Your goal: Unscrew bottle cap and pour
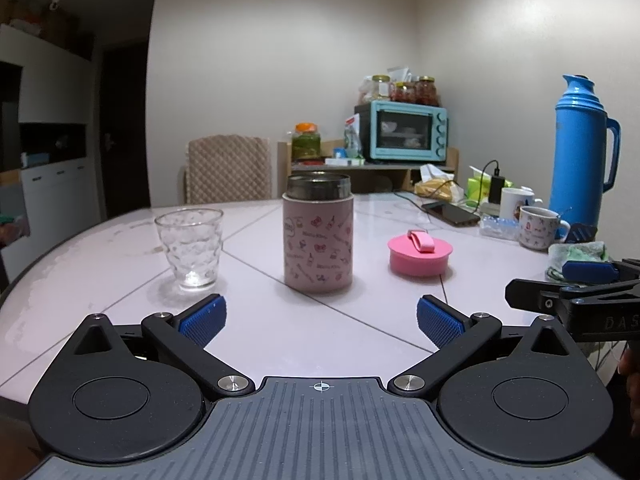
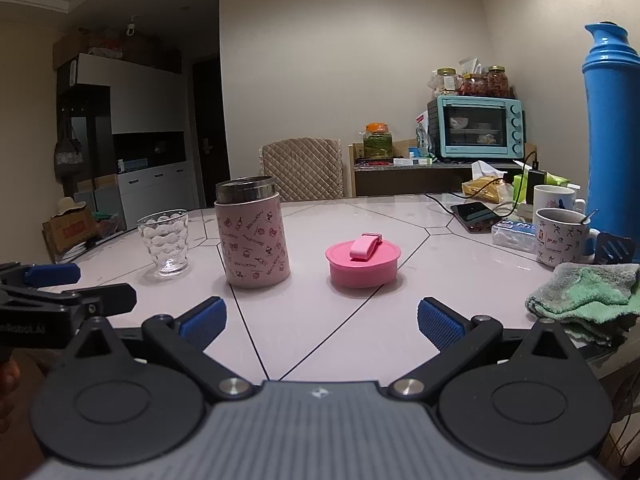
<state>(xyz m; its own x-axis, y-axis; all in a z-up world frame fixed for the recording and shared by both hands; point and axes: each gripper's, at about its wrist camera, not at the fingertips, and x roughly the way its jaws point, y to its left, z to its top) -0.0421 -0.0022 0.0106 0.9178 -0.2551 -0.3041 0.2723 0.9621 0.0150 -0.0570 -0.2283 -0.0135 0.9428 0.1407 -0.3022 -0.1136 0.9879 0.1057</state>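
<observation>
A pink patterned bottle (image 1: 319, 236) with a bare steel mouth stands upright on the white table (image 1: 120, 248), its cap off. The pink cap (image 1: 419, 254) with a strap lies on the table to its right. A clear glass (image 1: 189, 249) stands to the bottle's left. My left gripper (image 1: 320, 320) is open and empty, just short of the bottle. In the right wrist view the bottle (image 2: 252, 236), cap (image 2: 363, 264) and glass (image 2: 164, 242) show too. My right gripper (image 2: 320, 320) is open and empty, near the cap.
A tall blue thermos (image 1: 580, 152), two mugs (image 1: 538, 227), a phone (image 1: 450, 213) on a cable and a green cloth (image 2: 584, 292) crowd the table's right side. A chair (image 1: 228, 170) and a teal oven (image 1: 406, 131) stand behind.
</observation>
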